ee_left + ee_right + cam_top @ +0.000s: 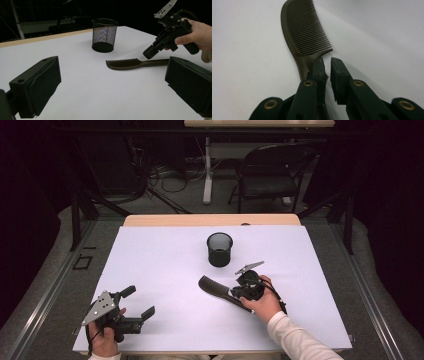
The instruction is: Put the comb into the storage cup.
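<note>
Right gripper view: right gripper (327, 62) stood over the comb's (305, 32) handle, jaws a narrow gap apart, holding nothing; comb lay flat on the bench (150, 270) near the mesh cup (219, 249); left gripper (138, 302) rested wide open, empty.

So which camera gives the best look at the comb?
The left gripper view: the comb lies in full side profile. The right gripper view shows its teeth close up, handle partly hidden. The high view shows it small and dark.
</note>
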`<action>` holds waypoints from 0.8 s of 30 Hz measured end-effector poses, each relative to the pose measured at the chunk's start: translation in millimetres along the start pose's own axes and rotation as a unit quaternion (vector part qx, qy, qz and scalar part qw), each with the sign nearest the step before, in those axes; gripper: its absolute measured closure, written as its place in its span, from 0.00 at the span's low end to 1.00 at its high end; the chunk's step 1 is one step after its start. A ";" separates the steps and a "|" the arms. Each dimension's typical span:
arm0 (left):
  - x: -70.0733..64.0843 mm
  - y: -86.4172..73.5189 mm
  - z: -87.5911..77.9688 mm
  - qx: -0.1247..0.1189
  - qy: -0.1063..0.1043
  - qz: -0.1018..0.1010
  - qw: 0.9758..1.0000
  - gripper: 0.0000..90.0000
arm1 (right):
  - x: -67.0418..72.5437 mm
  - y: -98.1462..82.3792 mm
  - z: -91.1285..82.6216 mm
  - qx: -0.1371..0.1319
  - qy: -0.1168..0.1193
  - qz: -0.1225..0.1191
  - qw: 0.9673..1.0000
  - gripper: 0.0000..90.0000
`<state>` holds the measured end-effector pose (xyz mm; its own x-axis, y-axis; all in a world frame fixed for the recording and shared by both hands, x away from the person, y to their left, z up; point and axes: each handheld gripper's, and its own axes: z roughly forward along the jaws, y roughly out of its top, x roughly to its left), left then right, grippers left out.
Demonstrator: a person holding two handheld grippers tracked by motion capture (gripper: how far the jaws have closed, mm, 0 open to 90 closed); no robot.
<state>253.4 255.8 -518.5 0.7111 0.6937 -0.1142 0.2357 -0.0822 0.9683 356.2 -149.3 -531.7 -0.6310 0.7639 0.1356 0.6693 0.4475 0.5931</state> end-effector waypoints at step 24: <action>0.2 -0.1 0.0 0.000 0.000 -0.001 1.000 0.00 | 13.8 11.9 -8.8 0.012 0.015 -0.057 0.998 0.57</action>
<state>253.5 255.9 -518.6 0.7101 0.6945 -0.1163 0.2376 -0.0809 0.9680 352.0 -137.5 -515.7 -0.7149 0.6931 0.0919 0.6009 0.5419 0.5876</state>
